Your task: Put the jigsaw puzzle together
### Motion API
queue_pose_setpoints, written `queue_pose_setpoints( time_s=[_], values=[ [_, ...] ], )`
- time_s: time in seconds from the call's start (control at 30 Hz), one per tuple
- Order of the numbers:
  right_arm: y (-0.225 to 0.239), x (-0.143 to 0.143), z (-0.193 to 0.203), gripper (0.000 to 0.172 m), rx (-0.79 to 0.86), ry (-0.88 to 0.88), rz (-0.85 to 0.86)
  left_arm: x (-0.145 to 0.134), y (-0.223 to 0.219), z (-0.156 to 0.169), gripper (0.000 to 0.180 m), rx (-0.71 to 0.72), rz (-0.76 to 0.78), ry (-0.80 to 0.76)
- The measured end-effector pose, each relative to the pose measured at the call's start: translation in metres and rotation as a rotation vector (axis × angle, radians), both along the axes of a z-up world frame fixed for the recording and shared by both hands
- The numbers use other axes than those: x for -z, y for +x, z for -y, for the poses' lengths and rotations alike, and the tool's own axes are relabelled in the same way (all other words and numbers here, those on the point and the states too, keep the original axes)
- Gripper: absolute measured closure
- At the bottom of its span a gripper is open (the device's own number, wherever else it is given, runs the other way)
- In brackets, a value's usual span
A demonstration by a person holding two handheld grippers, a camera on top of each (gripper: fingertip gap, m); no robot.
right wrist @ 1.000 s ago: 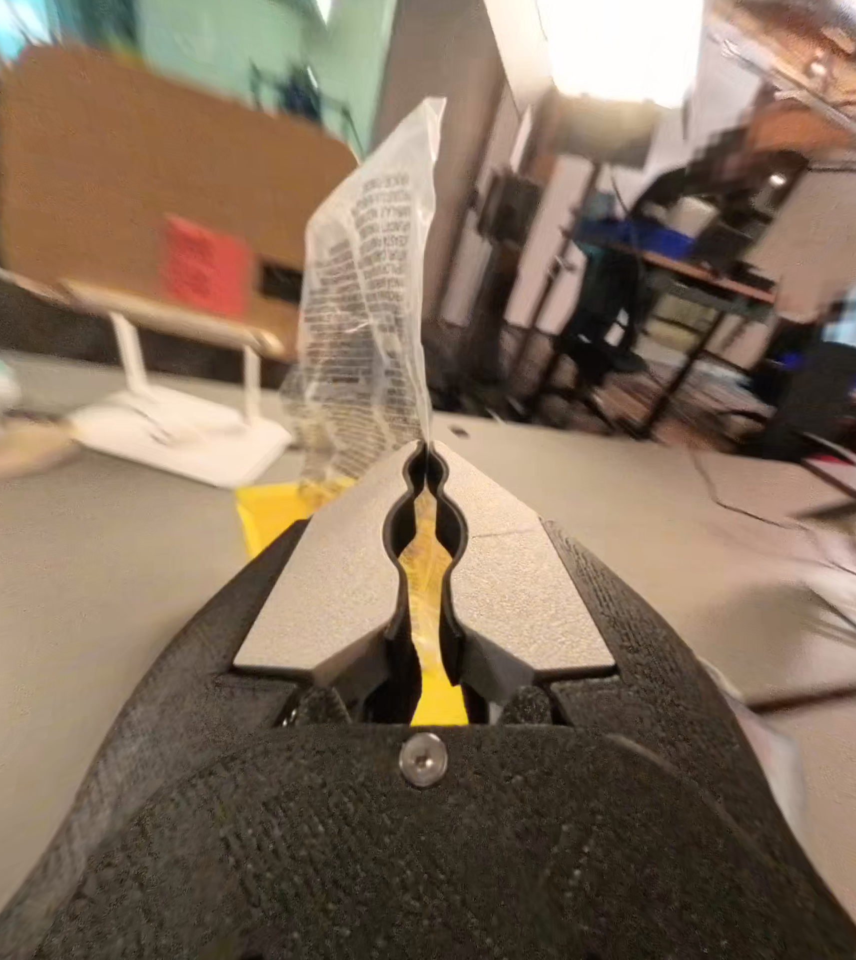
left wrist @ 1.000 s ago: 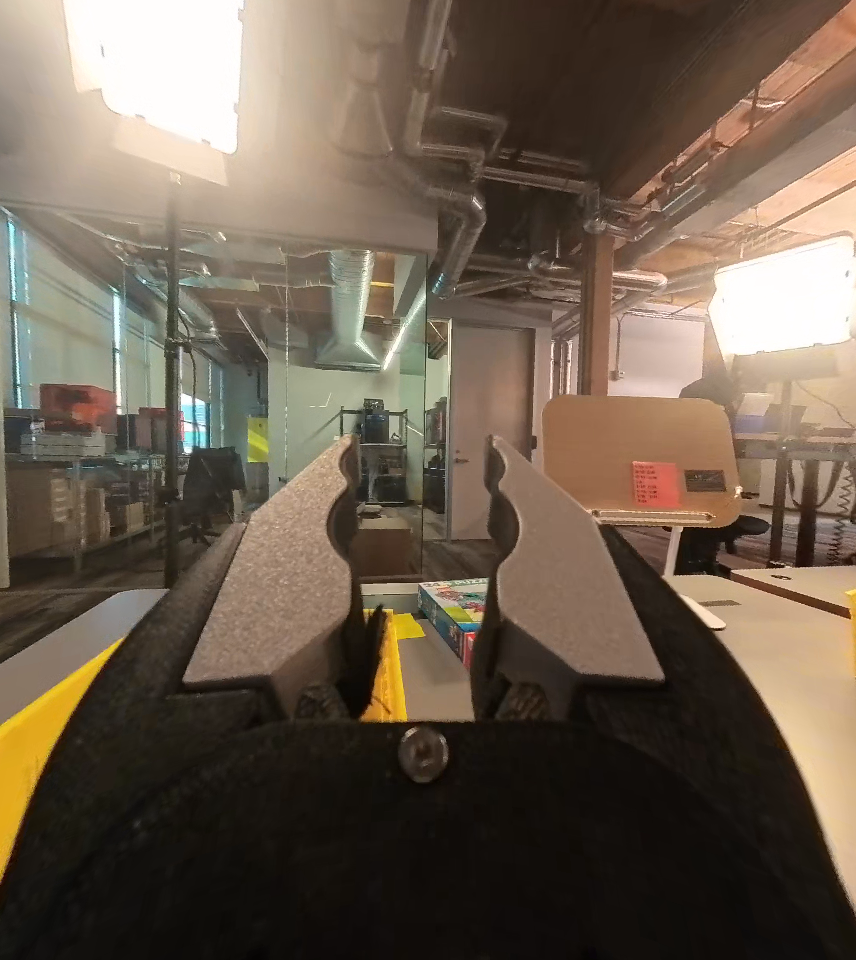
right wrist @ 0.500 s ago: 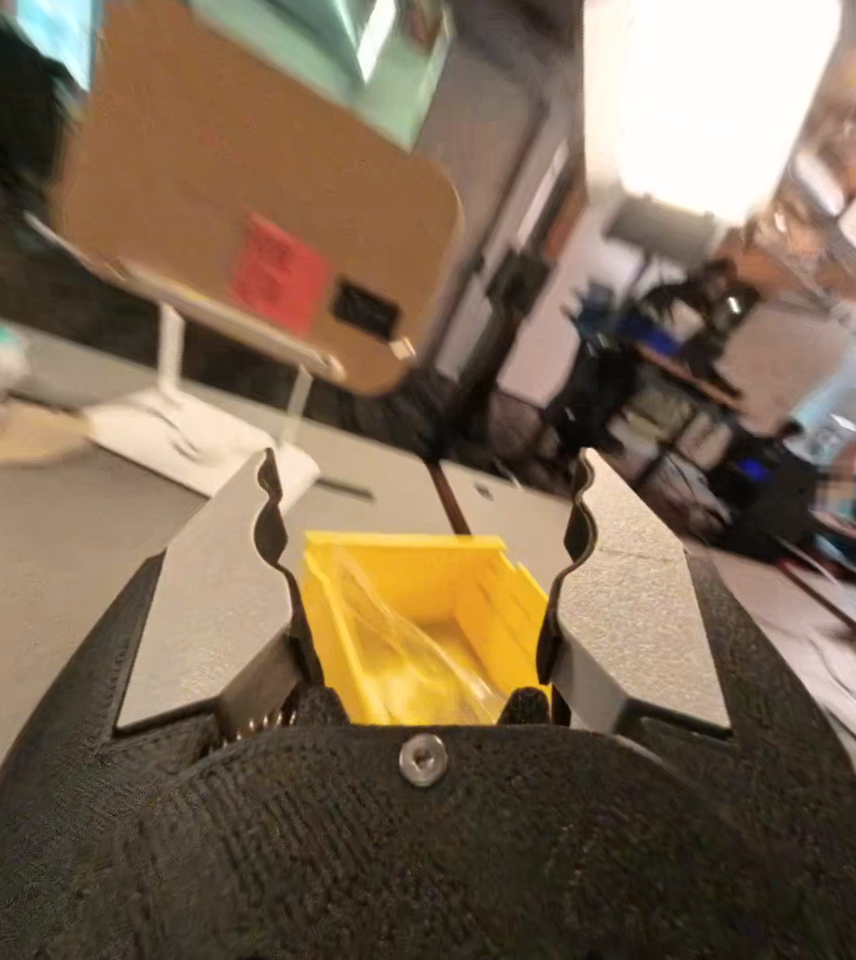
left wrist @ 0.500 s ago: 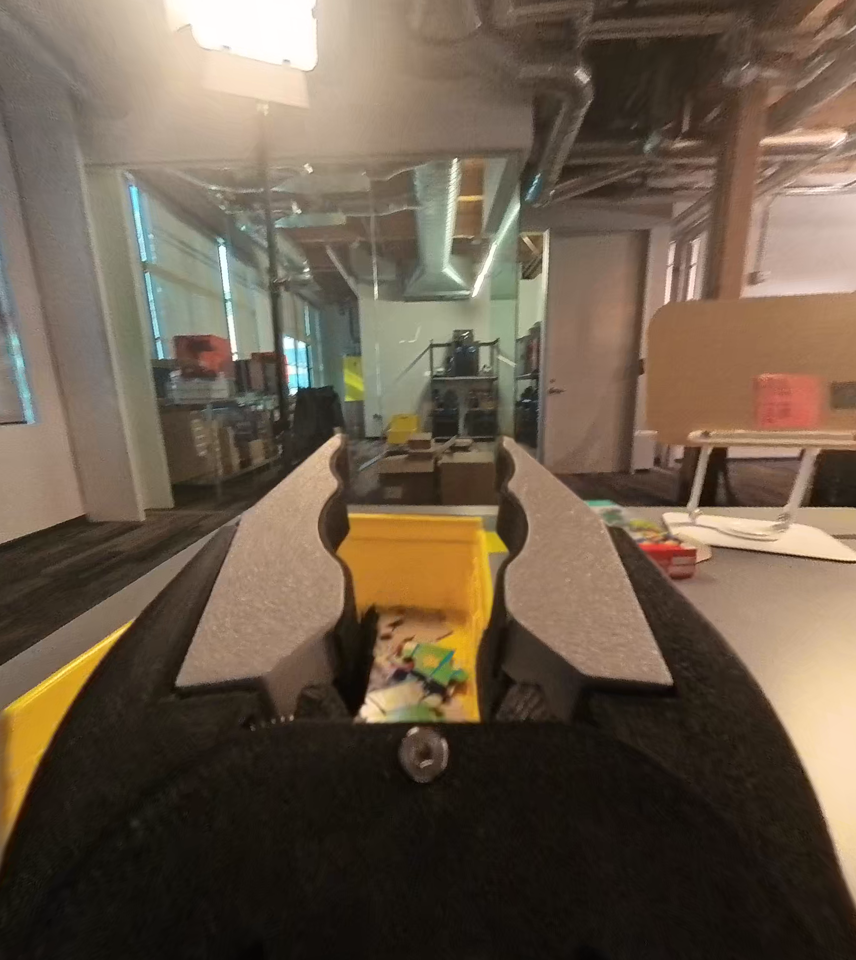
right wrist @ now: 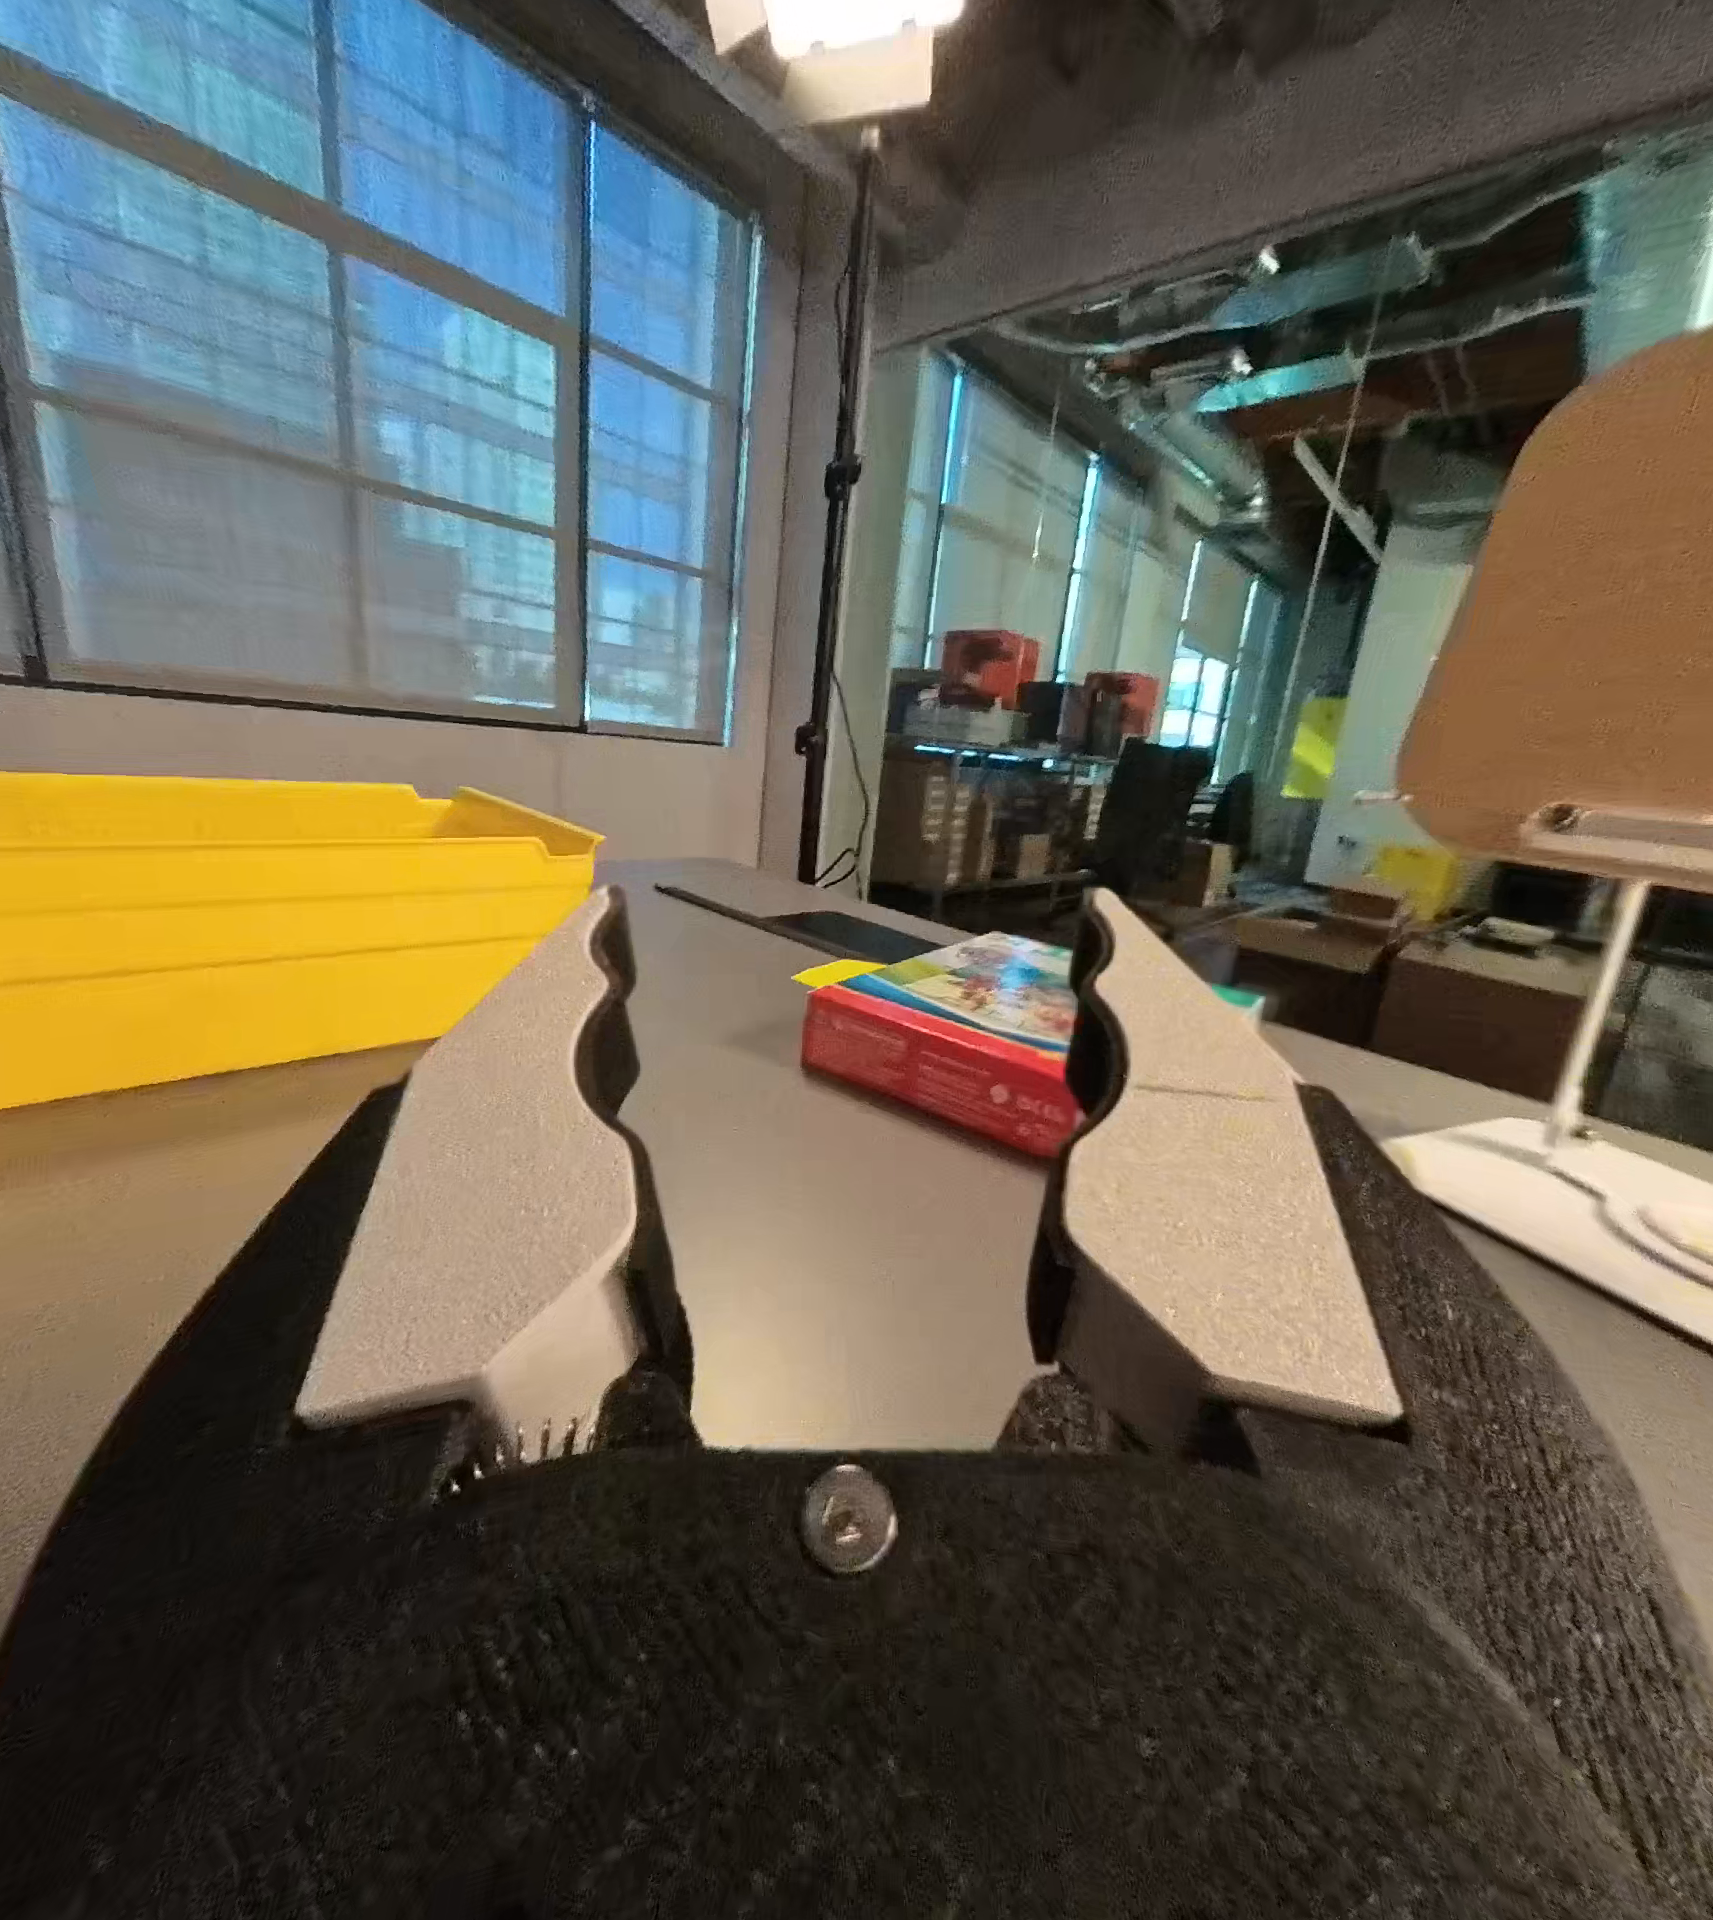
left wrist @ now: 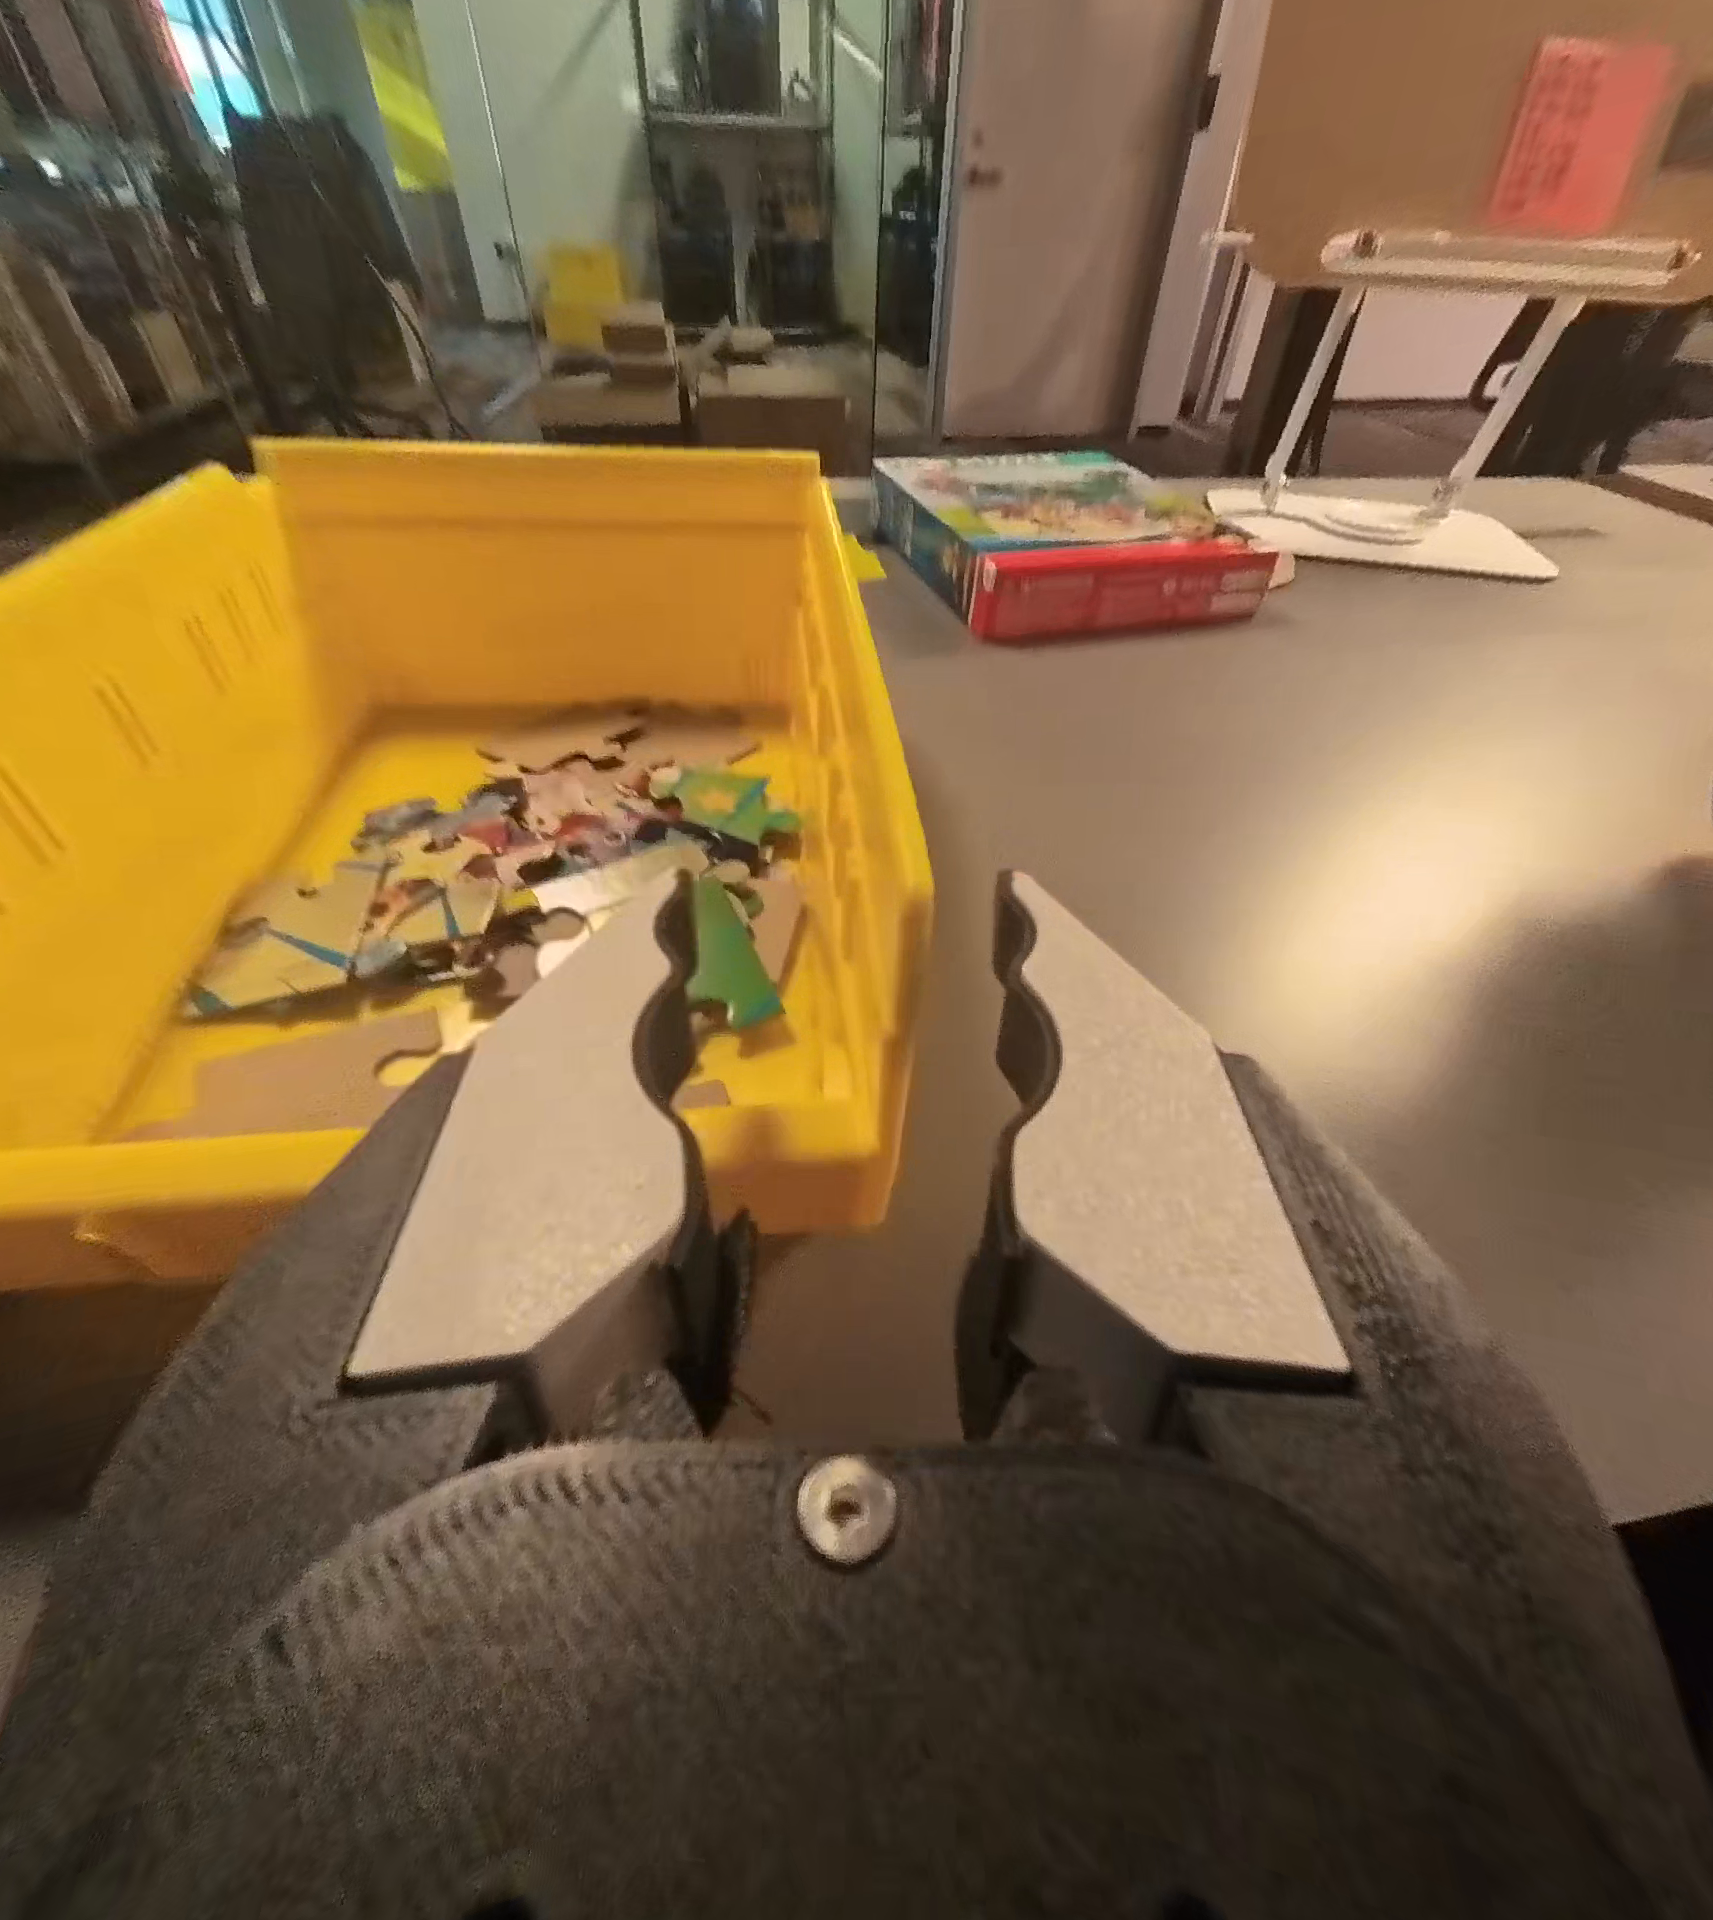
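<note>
My left gripper point(left wrist: 836, 914) was spread, nothing between its fingers. It hung over the near right corner of the yellow bin point(left wrist: 862, 914), left finger point(left wrist: 561, 1101) above the bin's inside, right finger point(left wrist: 1132, 1122) above bare grey table point(left wrist: 1299, 831). Loose puzzle pieces point(left wrist: 519, 873) lay heaped on the bin floor, a green piece point(left wrist: 727, 961) just beside my left fingertip; whether it touched, I could not tell. Far past the bin, the puzzle box point(left wrist: 1070, 551), red-sided with a coloured picture on top, lay flat on the table. Right of it stood a white stand point(left wrist: 1392, 530) carrying a brown board point(left wrist: 1454, 125) with a red sheet on it.

My right gripper point(right wrist: 847, 930) was spread wider, also bare, held low over the table point(right wrist: 831, 1247). The puzzle box point(right wrist: 945, 1029) lay just beyond the fingertips, its right end hidden behind my right finger point(right wrist: 1195, 1174). The yellow bin point(right wrist: 208, 935) sat to the left, well apart from the box. The white stand's base point(right wrist: 1600, 1226) lay near right, windows point(right wrist: 312, 395) on the far wall.
</note>
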State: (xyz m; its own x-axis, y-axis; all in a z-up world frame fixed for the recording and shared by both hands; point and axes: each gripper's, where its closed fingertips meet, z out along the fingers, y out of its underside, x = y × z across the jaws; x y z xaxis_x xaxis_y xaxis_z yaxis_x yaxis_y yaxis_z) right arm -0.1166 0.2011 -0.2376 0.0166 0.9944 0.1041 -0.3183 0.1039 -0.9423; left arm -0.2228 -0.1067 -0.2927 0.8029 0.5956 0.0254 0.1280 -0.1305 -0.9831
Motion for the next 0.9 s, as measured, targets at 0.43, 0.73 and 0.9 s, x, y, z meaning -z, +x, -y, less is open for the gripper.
queue_pose_setpoints(
  time_s=[0.43,0.73,0.9],
  values=[
    [-0.015,0.010,0.036,0.097,-0.201,0.043,0.061,0.008,0.014,-0.058,0.160,0.069,-0.005,-0.094],
    [-0.012,0.008,0.033,0.099,-0.221,0.001,0.056,-0.054,0.036,-0.069,0.141,0.080,-0.223,0.020],
    [-0.014,0.010,0.034,0.100,-0.238,-0.017,0.071,-0.087,-0.013,0.011,0.139,-0.284,-0.322,0.016]
  ],
)
